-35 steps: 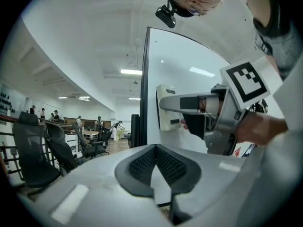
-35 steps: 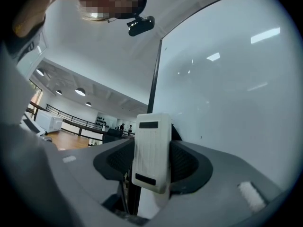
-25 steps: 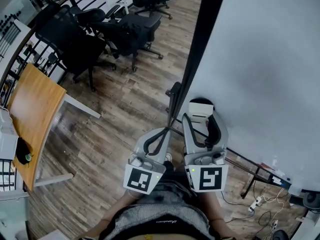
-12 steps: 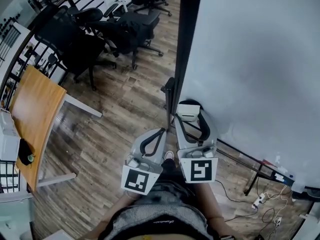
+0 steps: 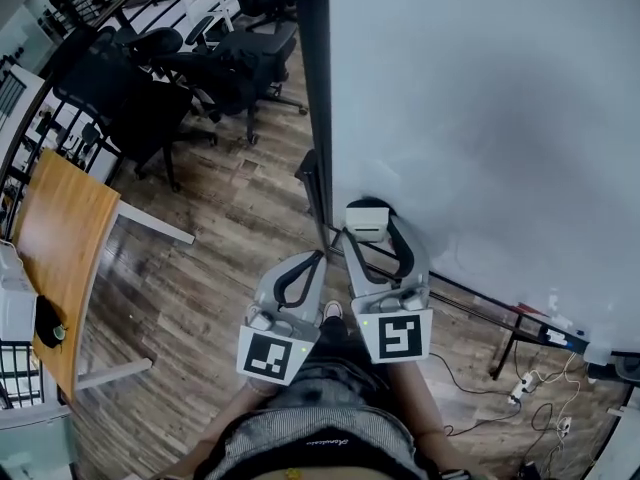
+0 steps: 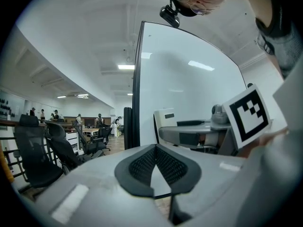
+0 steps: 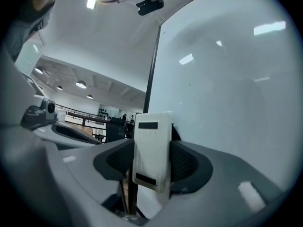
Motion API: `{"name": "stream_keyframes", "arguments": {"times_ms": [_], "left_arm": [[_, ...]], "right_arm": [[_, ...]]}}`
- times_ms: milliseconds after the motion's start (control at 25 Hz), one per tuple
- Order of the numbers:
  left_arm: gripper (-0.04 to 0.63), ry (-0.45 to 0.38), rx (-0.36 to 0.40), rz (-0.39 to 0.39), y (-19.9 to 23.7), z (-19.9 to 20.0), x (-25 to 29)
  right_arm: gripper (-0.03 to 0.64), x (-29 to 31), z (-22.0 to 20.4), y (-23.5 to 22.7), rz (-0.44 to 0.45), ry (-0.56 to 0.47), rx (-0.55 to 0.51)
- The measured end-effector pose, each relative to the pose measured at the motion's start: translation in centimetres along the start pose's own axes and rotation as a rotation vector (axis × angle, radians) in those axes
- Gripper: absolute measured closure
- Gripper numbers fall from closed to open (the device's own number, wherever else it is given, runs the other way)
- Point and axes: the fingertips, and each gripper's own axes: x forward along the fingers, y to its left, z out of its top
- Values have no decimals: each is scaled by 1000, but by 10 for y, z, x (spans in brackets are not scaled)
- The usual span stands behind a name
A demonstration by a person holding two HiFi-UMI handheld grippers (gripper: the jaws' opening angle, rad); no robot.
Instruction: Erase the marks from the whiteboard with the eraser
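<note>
A tall whiteboard (image 5: 480, 108) with a black left frame fills the right of the head view; its surface looks blank, with only faint grey smudging. My right gripper (image 5: 372, 230) is shut on a white eraser (image 5: 366, 220), held near the board's lower left corner. In the right gripper view the eraser (image 7: 151, 150) stands upright between the pads, the whiteboard (image 7: 227, 79) close on the right. My left gripper (image 5: 303, 268) hangs beside it, shut and empty; its pads (image 6: 142, 162) meet in the left gripper view, where the whiteboard (image 6: 189, 93) rises ahead.
Black office chairs (image 5: 190, 68) crowd the upper left over a wood floor (image 5: 230, 228). A wooden desk (image 5: 55, 258) stands at the left. Cables and a power strip (image 5: 525, 383) lie under the board's stand at the lower right. The person's clothed body (image 5: 320, 438) shows at the bottom.
The view has swung so the board's frame shifted left. Both grippers moved slightly left and down in the picture, the right one keeping hold of the eraser.
</note>
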Motion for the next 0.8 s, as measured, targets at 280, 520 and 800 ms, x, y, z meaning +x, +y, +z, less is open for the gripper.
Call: {"name": "stream_keyframes", "arguments": {"times_ms": [280, 520, 800], "left_arm": [[592, -13, 7, -56, -31, 7, 12], [592, -10, 12, -89, -60, 13, 22], [592, -2, 13, -107, -107, 16, 35]], "right_arm": [[377, -26, -2, -23, -38, 18, -10], [377, -51, -4, -44, -67, 37, -20], [377, -91, -8, -78, -96, 63, -30]]}}
